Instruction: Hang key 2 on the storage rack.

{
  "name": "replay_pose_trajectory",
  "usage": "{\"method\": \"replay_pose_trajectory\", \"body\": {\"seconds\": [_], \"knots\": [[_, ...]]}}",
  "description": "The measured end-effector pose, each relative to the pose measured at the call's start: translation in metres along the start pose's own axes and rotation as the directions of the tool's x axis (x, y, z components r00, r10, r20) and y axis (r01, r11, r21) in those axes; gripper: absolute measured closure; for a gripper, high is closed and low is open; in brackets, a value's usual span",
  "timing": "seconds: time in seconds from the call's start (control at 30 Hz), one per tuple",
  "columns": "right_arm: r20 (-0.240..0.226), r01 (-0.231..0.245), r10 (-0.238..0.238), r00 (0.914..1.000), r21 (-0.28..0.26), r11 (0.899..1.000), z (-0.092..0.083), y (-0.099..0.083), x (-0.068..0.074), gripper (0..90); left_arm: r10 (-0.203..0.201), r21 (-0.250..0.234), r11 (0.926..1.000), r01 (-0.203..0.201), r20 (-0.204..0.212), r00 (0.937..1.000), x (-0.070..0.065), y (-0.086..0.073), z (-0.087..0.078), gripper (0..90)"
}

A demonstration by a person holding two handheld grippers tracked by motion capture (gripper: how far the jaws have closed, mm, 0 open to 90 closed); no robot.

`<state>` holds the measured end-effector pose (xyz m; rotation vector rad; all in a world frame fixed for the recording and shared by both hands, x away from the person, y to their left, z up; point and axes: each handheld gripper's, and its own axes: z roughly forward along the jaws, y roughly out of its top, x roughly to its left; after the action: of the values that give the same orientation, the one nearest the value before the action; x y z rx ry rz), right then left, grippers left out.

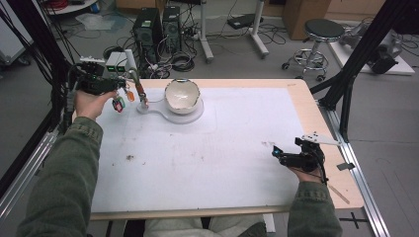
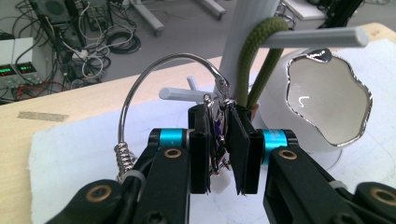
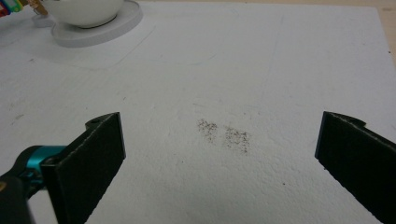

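Left gripper (image 2: 223,140): hovering at the far left corner of the table, its jaws pinching narrow on the keyring's hardware; in the high view (image 1: 118,84) it is sitting just left of the stand.
Keyring (image 2: 140,88): a thin wire loop arching up and left from the left gripper's jaws, with a small coil hanging at its near end; its clasp is lying right at the jaw tips.
Charms (image 1: 118,103): small red and orange tags dangling just below and right of the left gripper, over the sheet's far left corner.
Stand (image 2: 247,28): a white post with pegs sticking out, standing just beyond the left gripper; a green cord (image 2: 254,56) is draping over one peg.
Bowl (image 1: 182,96): a white bowl with a wavy rim, sitting on the stand's round base, just right of the post, at the far side.
Sheet (image 1: 222,148): white, covering most of the table, carrying a dark speckled smudge (image 3: 224,133).
Right gripper (image 3: 219,140): resting at the near right edge of the table, jaws gaping wide with nothing between them, well apart from the bowl.
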<state>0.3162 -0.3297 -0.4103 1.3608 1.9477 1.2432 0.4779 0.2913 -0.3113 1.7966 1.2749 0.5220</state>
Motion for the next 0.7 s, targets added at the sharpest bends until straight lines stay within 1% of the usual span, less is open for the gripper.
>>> {"method": "replay_pose_trajectory", "body": {"seconds": [0.07,0.17,0.27,0.37,0.53,0.57,0.6,0.63,0.7], "knots": [[-0.001,-0.002,0.002,1.0,0.002,1.0,0.0,0.0,0.0,0.7,0.01,0.009,0.9999,-0.01,0.001,1.0,0.0,0.0,0.001,78.5],[-0.002,-0.006,0.006,1.0,0.001,1.0,0.0,0.0,0.0,0.7,0.006,0.01,0.9999,-0.006,0.004,1.0,-0.001,-0.001,0.004,78.4],[-0.001,-0.007,0.007,1.0,0.001,1.0,-0.001,0.0,0.0,0.7,0.015,0.028,0.9995,-0.015,0.005,0.9999,-0.002,-0.001,0.006,78.4],[-0.001,-0.005,0.005,1.0,-0.001,1.0,-0.001,0.0,-0.001,0.7,0.008,0.037,0.9993,-0.009,0.005,1.0,-0.004,-0.002,0.01,78.4],[-0.002,-0.005,0.005,1.0,-0.001,1.0,0.0,0.0,-0.001,0.7,0.023,0.054,0.9983,-0.023,0.004,0.9997,-0.005,-0.003,0.015,77.8],[-0.003,-0.009,0.009,1.0,-0.001,1.0,0.0,0.0,0.0,0.7,0.019,0.063,0.9978,-0.019,-0.003,0.9998,-0.005,-0.004,0.016,76.7],[-0.004,-0.007,0.007,1.0,0.002,1.0,-0.001,0.0,0.0,0.7,0.013,0.072,0.9973,-0.014,0.003,0.9999,-0.004,-0.004,0.017,74.1],[-0.005,-0.006,0.006,1.0,0.004,1.0,-0.001,0.0,0.0,0.7,0.007,0.083,0.9965,-0.008,0.009,0.9999,-0.003,-0.005,0.017,68.9],[-0.005,-0.007,0.007,1.0,0.004,1.0,-0.001,0.0,0.0,0.7,-0.002,0.077,0.997,0.002,0.003,1.0,-0.002,-0.004,0.016,58.4]]}}
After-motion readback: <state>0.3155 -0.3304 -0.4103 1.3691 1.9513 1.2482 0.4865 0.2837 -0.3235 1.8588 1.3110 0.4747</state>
